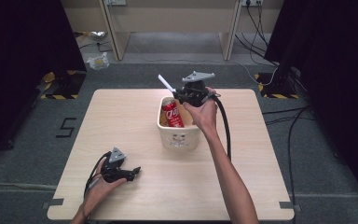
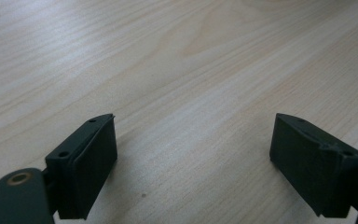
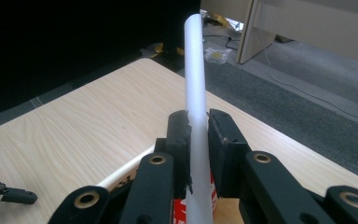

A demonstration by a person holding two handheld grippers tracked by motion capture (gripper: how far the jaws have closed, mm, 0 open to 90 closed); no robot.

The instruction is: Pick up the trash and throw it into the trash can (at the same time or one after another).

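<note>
- High view gives us the table point(image 1: 121, 121), its light wood bare around the cream basket point(image 1: 179, 136), our landmark near the middle.
- Inside the basket a red can point(image 1: 172, 115) stands upright.
- Our right gripper point(image 1: 182, 94) hangs over the basket's far rim, jaws pressed on a white straw point(image 3: 195, 93) that sticks up and away past the basket.
- Our left gripper point(image 1: 133, 171) rests on the wood well short of the basket, jaws spread wide on nothing.

The left gripper point(image 2: 193, 154) sits low over the pale wooden table point(image 2: 177, 60), its two black jaws spread wide apart with only bare wood grain between them.
</note>
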